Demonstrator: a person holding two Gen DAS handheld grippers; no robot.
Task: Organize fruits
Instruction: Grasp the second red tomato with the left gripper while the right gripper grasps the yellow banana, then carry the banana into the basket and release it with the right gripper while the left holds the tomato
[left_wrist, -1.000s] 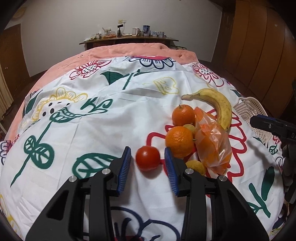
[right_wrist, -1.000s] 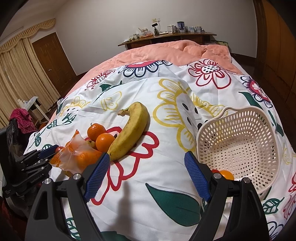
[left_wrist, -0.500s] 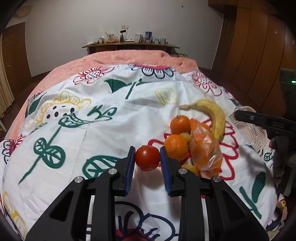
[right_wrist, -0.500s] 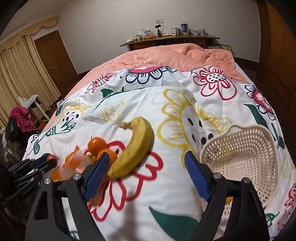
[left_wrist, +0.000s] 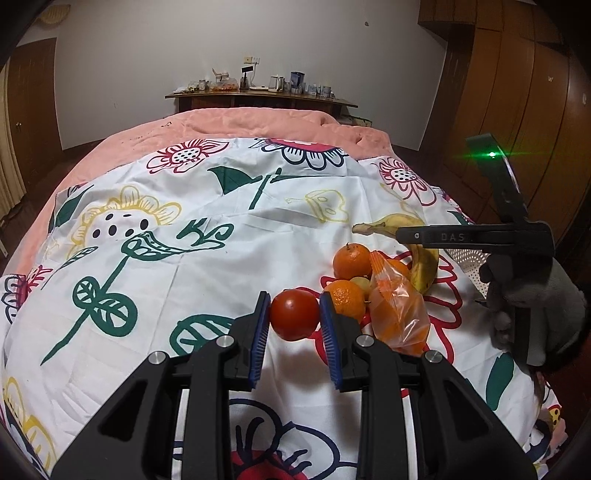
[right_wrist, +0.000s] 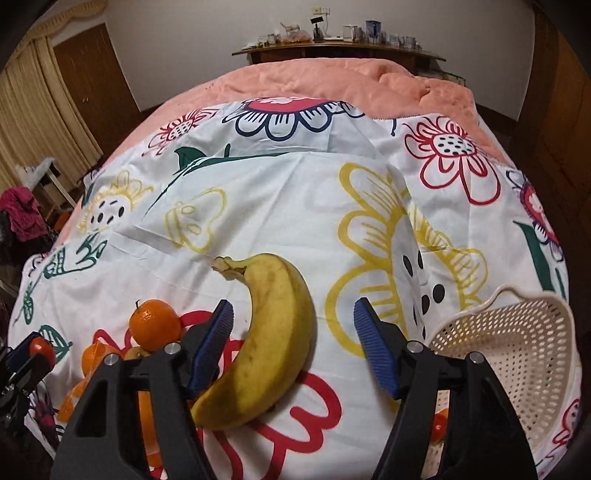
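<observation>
Already the left tongs (left_wrist: 294, 317) clamped the tomato (left_wrist: 294, 314); the right tongs (right_wrist: 291, 343), closing around the banana (right_wrist: 269, 339) without touching it, might pinch it off-centre and bruise it.

Bed (right_wrist: 295, 206): floral sheet (left_wrist: 229, 258), banana (right_wrist: 273, 332), basket (right_wrist: 517, 354)

Left tongs (left_wrist: 294, 319) clamped tomato (left_wrist: 294, 314); right tongs (right_wrist: 291, 347) narrowed around banana (right_wrist: 271, 332).

basket (right_wrist: 517, 354) cut off, contents perhaps oranges
</observation>
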